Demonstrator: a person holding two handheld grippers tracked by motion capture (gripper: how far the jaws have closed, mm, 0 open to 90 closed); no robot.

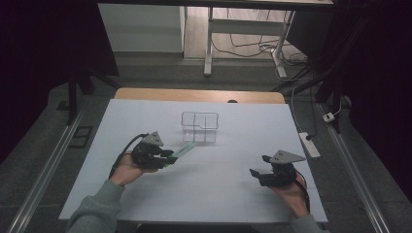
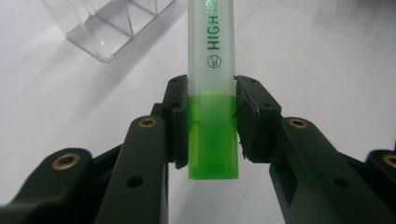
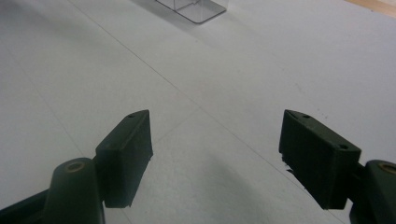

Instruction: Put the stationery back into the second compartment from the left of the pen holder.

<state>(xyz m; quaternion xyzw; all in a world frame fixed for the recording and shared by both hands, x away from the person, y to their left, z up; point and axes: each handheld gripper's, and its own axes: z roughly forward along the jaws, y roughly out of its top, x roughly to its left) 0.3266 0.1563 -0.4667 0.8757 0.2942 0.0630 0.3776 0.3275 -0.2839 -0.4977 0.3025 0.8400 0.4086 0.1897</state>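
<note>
A green highlighter point(image 2: 212, 70) with a frosted body and a bright green end is clamped between the pads of my left gripper point(image 2: 212, 123). In the high view the left gripper point(image 1: 167, 156) holds the highlighter point(image 1: 182, 150) just above the white table, its free end pointing toward a clear plastic organizer point(image 1: 199, 126) with compartments. The organizer point(image 2: 112, 28) also sits ahead and left in the left gripper view. My right gripper point(image 1: 260, 166) rests low at the right, jaws wide apart and empty point(image 3: 215, 158).
The white table top point(image 1: 214, 184) covers a wooden desk whose edge point(image 1: 194, 94) shows at the back. A power strip point(image 1: 309, 144) lies on the floor by the right edge. The organizer's corner point(image 3: 194, 8) is far ahead in the right gripper view.
</note>
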